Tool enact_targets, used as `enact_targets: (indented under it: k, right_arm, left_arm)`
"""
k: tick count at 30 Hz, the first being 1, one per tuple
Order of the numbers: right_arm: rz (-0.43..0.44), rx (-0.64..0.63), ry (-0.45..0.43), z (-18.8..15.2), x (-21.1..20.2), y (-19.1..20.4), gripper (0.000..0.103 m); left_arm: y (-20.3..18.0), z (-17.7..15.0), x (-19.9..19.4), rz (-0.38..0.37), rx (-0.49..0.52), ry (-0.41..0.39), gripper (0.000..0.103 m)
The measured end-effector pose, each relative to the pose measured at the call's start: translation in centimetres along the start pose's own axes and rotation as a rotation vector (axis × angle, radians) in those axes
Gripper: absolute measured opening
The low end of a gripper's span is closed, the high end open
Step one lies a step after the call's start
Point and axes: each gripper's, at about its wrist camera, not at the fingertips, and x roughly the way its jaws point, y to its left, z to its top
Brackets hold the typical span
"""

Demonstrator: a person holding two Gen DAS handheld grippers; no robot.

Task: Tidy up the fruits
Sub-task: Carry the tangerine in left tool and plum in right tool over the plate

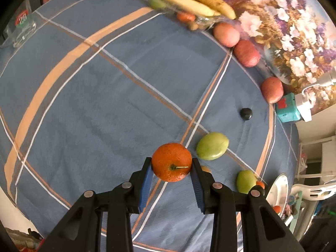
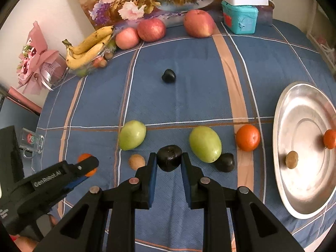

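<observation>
On the blue checked cloth (image 2: 189, 96), in front of the apples and bananas at the back: loose fruit to gather, probably onto the steel plate (image 2: 304, 113) at the right edge, already bearing a plated tangerine (image 2: 329, 139) and a plated brown fruit (image 2: 292, 159). Carry high enough to clear the raised rim, then lower onto bare metal away from those two to prevent knocks and rolling. Pass above the right green fruit (image 2: 204, 143) and the left green fruit (image 2: 132, 134), not between them.

Left gripper (image 1: 171, 164): clamped on a held tangerine (image 1: 171, 157), pads on both sides, stem toward the camera. Right gripper (image 2: 169, 160): closed on a dark fruit (image 2: 169, 156), pads pressing both flanks.

Hold firmly but gently; likely soft skin on the dark one. Deliver from the right side first, being nearer the plate, to avoid crossing hands. Steer clear of the loose tangerine (image 2: 247, 137), the second dark fruit (image 2: 225, 162) beside the right green fruit, and the small brown fruit (image 2: 136, 161).
</observation>
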Motion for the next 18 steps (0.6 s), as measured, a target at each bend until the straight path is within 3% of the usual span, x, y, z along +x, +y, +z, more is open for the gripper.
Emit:
enact_targets:
  k: [9,18]
  right_arm:
    - [-0.061,0.072,-0.040,0.8,-1.5,-3.7,0.023]
    - [-0.199,0.245,-0.121,1.5,-5.1,-12.6,0.023]
  left_arm:
    - [-3.2,-0.9,0.1,-0.005,0.076,-0.021,0.038]
    - [-10.3,-3.9,0.8,-0.061,0.287,-0.018,0.038]
